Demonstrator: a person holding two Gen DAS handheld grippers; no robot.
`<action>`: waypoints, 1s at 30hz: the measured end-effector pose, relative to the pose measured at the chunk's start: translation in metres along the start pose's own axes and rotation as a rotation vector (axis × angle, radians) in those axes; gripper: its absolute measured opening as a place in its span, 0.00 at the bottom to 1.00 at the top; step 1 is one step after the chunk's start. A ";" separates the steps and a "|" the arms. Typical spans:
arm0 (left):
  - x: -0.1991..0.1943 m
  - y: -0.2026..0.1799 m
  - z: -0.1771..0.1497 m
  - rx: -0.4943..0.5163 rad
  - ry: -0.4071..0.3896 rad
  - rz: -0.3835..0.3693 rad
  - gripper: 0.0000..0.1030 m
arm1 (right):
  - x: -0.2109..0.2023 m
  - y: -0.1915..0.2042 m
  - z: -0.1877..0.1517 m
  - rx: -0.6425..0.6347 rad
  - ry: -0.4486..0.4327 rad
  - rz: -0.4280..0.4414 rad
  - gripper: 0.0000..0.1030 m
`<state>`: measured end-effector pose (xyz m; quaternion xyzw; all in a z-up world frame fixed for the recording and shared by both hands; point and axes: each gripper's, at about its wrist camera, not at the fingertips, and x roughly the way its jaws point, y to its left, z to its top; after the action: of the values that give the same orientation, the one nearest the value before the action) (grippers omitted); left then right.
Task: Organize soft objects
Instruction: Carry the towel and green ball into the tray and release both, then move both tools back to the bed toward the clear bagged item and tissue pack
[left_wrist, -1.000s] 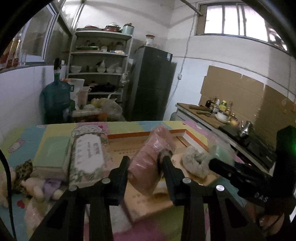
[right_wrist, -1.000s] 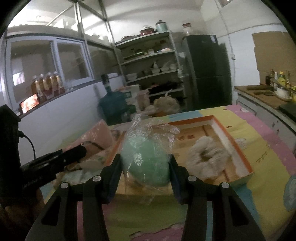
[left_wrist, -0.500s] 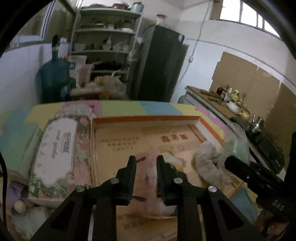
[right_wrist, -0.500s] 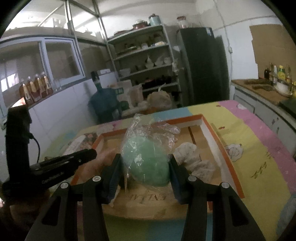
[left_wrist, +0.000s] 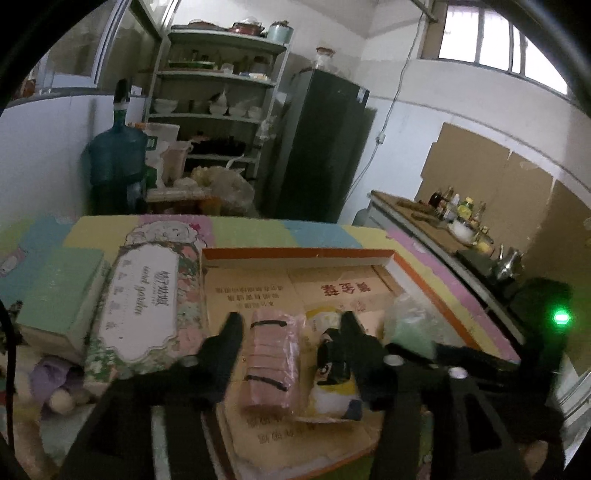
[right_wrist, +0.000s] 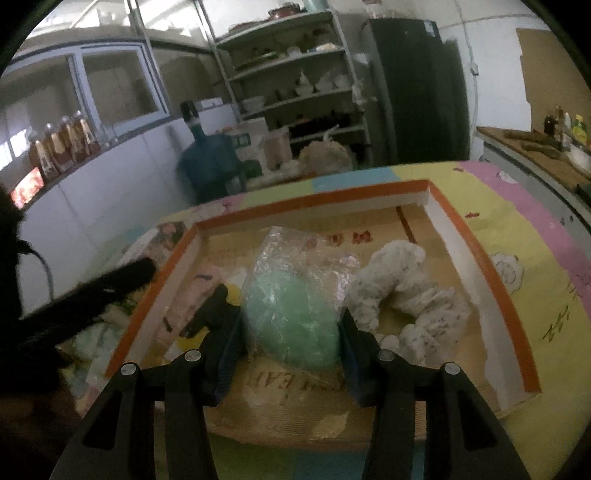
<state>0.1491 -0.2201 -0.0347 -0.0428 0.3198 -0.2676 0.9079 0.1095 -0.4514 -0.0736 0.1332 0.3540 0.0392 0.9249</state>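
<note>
Left wrist view has the left tool (left_wrist: 290, 325) with its jaws opening around the pink bundle (left_wrist: 271, 363), which lies on the cardboard in the orange-rimmed tray (left_wrist: 295, 254); the pads look clear of it, though it's blurry. Over on the right, the right tool (right_wrist: 290, 332) is clamped on the bagged green soft thing (right_wrist: 295, 314), low in the tray beside the white fluffy thing (right_wrist: 402, 291).

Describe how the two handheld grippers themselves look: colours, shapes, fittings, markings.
The left gripper is matte black plastic with two broad, angular fingers, each arm carrying a round silver screw head. The right gripper has the same black frame and silver screws, but its fingers have ribbed dark blue inner pads. From the left wrist view, the right gripper's black body shows a glowing green light.
</note>
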 end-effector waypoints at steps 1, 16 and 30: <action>-0.006 0.002 0.000 -0.001 -0.009 0.001 0.62 | 0.002 0.000 -0.001 0.005 0.008 -0.008 0.51; -0.091 0.057 -0.009 -0.015 -0.161 0.148 0.87 | -0.025 0.022 -0.007 0.033 -0.093 -0.134 0.72; -0.165 0.141 -0.043 -0.102 -0.127 0.275 0.84 | -0.052 0.116 -0.017 -0.025 -0.193 -0.039 0.72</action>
<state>0.0808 -0.0114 -0.0117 -0.0617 0.2779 -0.1211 0.9509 0.0619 -0.3451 -0.0211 0.1178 0.2652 0.0125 0.9569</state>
